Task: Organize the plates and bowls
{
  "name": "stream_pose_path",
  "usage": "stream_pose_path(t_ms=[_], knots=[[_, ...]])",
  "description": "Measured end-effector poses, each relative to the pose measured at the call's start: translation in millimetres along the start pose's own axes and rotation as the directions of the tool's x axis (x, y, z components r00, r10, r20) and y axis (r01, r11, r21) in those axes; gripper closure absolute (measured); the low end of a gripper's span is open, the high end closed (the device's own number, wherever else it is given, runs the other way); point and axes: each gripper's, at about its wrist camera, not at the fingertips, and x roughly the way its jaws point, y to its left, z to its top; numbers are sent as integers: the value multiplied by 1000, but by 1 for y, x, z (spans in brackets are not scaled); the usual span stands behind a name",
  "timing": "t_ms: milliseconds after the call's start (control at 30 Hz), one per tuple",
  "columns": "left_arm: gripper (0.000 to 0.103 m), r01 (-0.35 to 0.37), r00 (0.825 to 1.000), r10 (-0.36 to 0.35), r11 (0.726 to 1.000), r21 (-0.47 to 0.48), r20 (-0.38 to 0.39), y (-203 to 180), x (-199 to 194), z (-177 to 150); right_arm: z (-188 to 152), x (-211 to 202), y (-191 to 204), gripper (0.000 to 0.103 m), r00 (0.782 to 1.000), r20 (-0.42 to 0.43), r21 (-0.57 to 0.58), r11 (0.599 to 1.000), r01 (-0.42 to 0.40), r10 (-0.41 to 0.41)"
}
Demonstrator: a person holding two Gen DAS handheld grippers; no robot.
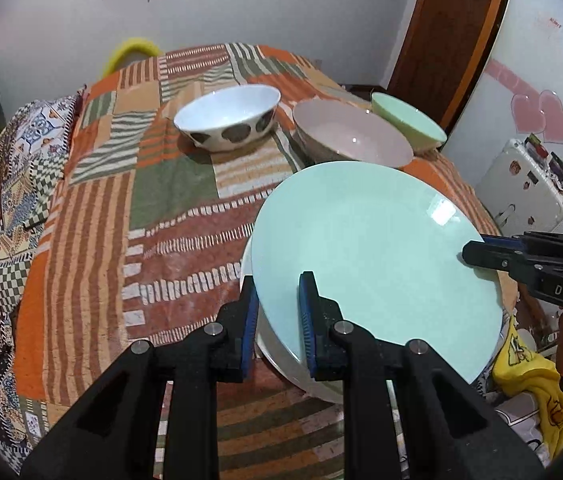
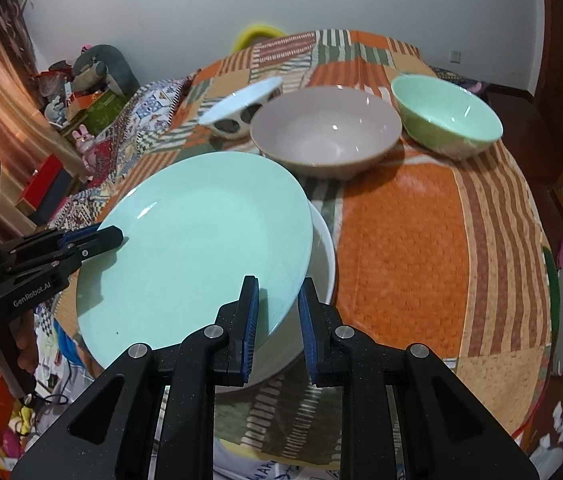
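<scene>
Plate over another plate, three bowls behind.

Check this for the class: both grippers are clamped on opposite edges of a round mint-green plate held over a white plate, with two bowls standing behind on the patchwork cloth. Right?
One slip: three bowls stand behind, not two. The right wrist view shows the white bowl with dark spots, the grey-pink bowl and the green bowl. The rest holds: the left gripper and right gripper clamp the mint-green plate over the white plate.
</scene>
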Motion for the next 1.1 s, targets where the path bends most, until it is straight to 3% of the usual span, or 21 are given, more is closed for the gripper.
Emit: stream_pose_path(t_ms=[433, 733, 1100], knots=[[82, 6, 998, -6, 1000, -12, -66, 3, 28, -6, -7, 11, -4, 85, 999, -39, 13, 1000, 14, -14], [81, 1, 998, -1, 1000, 6, -62, 0, 32, -6, -6, 13, -4, 84, 999, -39, 13, 999, 38, -38], [79, -14, 997, 14, 1000, 1, -74, -1, 32, -6, -6, 13, -1, 76, 999, -36, 3, 999, 35, -34]])
